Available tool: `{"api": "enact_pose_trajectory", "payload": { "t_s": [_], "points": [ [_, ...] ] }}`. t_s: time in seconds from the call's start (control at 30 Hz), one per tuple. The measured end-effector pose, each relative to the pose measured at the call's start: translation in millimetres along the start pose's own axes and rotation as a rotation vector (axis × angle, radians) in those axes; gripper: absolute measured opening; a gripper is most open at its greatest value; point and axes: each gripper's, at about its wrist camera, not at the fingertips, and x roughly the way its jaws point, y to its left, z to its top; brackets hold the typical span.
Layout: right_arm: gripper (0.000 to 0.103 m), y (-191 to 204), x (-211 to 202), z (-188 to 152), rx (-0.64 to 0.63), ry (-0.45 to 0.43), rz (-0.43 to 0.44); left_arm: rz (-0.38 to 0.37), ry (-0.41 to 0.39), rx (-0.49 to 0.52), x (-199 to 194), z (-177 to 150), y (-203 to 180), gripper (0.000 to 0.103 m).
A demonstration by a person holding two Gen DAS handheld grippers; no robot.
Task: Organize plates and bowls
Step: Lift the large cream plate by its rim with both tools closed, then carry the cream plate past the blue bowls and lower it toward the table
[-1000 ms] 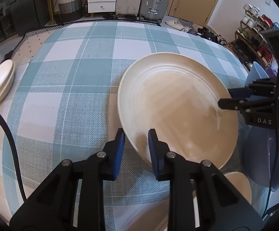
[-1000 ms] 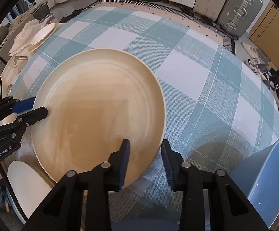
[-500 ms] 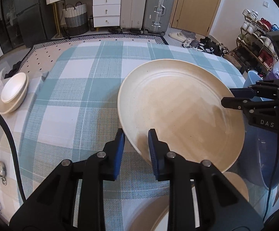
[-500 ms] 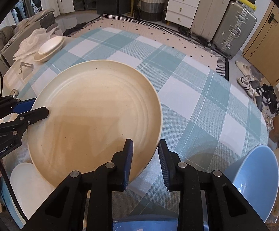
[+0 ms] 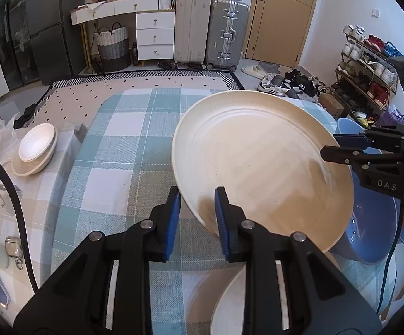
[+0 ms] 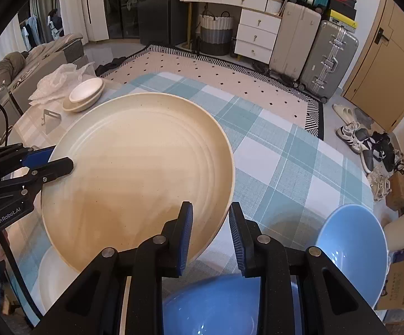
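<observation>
A large cream plate (image 5: pixel 257 162) (image 6: pixel 140 167) hangs tilted above the checked tablecloth, gripped at two opposite sides of its rim. My left gripper (image 5: pixel 196 195) is shut on the near rim in the left wrist view and shows at the plate's left edge (image 6: pixel 59 159) in the right wrist view. My right gripper (image 6: pixel 210 209) is shut on the opposite rim and shows at the plate's right edge (image 5: pixel 338 148). A cream plate (image 5: pixel 238 301) (image 6: pixel 51 279) lies on the table beneath. Two blue bowls (image 6: pixel 352 251) (image 6: pixel 216 304) sit near the right gripper.
Stacked cream bowls (image 5: pixel 36 148) (image 6: pixel 86 95) rest on a side surface beside white plastic wrap (image 6: pixel 59 75). The checked tablecloth (image 5: pixel 124 145) lies bare past the plate. Suitcases (image 5: pixel 224 33), drawers and a shoe rack (image 5: pixel 369 64) stand on the floor beyond.
Both grippers have risen with the cream plate held between them. The table has dropped away below and more of the room shows.
</observation>
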Motion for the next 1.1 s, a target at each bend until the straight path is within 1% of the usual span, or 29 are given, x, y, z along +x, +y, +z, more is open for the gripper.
{"api": "enact_pose_trajectory", "payload": {
  "t_s": [0.23,0.53,0.93,1.1],
  "points": [
    [0.027,19,-35,-16,-0.006,-0.025,-0.013,0.005,-0.036,0.014,-41,-8,-5,0.022],
    [0.027,35,-70,-38,0.019,-0.063,-0.014,0.004,-0.055,0.04,-87,-28,-16,0.022],
    [0.027,49,-105,-64,0.045,-0.118,-0.009,-0.017,-0.075,0.054,-128,-56,-29,0.022],
    [0.027,57,-112,-73,0.052,-0.117,-0.014,-0.019,-0.079,0.059,-140,-65,-28,0.022]
  ]
}}
